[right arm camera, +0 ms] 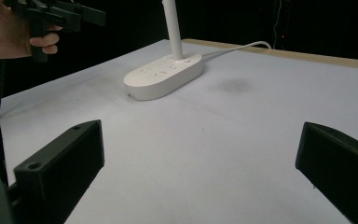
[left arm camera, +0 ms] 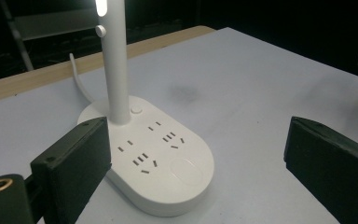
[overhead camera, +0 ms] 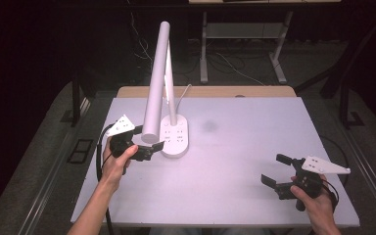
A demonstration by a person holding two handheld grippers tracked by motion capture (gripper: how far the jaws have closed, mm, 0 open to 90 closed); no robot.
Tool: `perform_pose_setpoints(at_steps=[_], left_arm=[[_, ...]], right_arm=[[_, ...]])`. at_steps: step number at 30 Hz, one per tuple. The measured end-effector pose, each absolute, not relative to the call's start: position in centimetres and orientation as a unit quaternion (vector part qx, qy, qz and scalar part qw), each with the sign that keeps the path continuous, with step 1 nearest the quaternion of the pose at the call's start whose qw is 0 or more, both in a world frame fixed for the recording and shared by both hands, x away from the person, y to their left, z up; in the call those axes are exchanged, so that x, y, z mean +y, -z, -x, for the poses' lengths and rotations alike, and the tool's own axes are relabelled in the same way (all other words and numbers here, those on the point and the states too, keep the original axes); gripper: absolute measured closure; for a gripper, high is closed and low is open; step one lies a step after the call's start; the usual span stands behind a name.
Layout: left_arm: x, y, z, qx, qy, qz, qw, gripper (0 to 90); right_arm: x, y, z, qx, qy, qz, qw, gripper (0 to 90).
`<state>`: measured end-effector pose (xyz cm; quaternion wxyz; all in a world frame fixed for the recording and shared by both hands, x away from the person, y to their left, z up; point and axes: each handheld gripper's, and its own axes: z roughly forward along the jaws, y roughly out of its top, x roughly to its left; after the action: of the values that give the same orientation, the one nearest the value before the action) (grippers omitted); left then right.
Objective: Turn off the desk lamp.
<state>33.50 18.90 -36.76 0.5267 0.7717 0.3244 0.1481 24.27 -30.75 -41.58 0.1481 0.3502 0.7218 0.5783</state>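
Note:
A white desk lamp stands on the white table (overhead camera: 254,147). Its oval base (overhead camera: 175,139) carries several sockets and a round button, and its long tube head (overhead camera: 156,83) leans toward me. My left gripper (overhead camera: 148,138) is open just left of the base, jaws pointing at it with nothing between them. In the left gripper view the base (left arm camera: 168,172) and post (left arm camera: 116,70) lie close ahead between the open jaws of the left gripper (left arm camera: 196,140). My right gripper (overhead camera: 276,169) is open and empty near the front right. In the right gripper view the right gripper (right arm camera: 200,140) faces the base (right arm camera: 163,77).
The lamp's white cable (overhead camera: 183,93) runs off the back edge over a wooden strip (overhead camera: 205,91). A faint dark smudge (overhead camera: 209,126) marks the table right of the base. Dark floor and desk legs (overhead camera: 203,49) lie beyond. The left gripper (right arm camera: 74,16) hangs far off.

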Motion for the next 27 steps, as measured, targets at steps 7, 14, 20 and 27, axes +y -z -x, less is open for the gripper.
perform_pose_setpoints(at_steps=[7, 14, 20, 27], left_arm=[[19.0, 36.1, -34.8, 0.325, -0.154, -0.778, 0.514, 6.8], [19.1, 36.0, -36.1, 0.327, -0.146, -0.787, 0.502, 7.3], [19.3, 36.2, -37.0, 0.331, -0.141, -0.792, 0.494, 9.7], [19.5, 36.9, -38.1, 0.343, -0.130, -0.798, 0.478, 13.9]], right_arm=[[-30.7, 41.6, -24.3, 0.722, -0.578, -0.349, 0.150, 0.9], [-30.7, 41.6, -24.2, 0.722, -0.578, -0.350, 0.148, 0.9], [-30.7, 41.6, -24.3, 0.724, -0.577, -0.348, 0.150, 0.9], [-30.7, 41.6, -24.3, 0.723, -0.578, -0.349, 0.148, 0.9]])
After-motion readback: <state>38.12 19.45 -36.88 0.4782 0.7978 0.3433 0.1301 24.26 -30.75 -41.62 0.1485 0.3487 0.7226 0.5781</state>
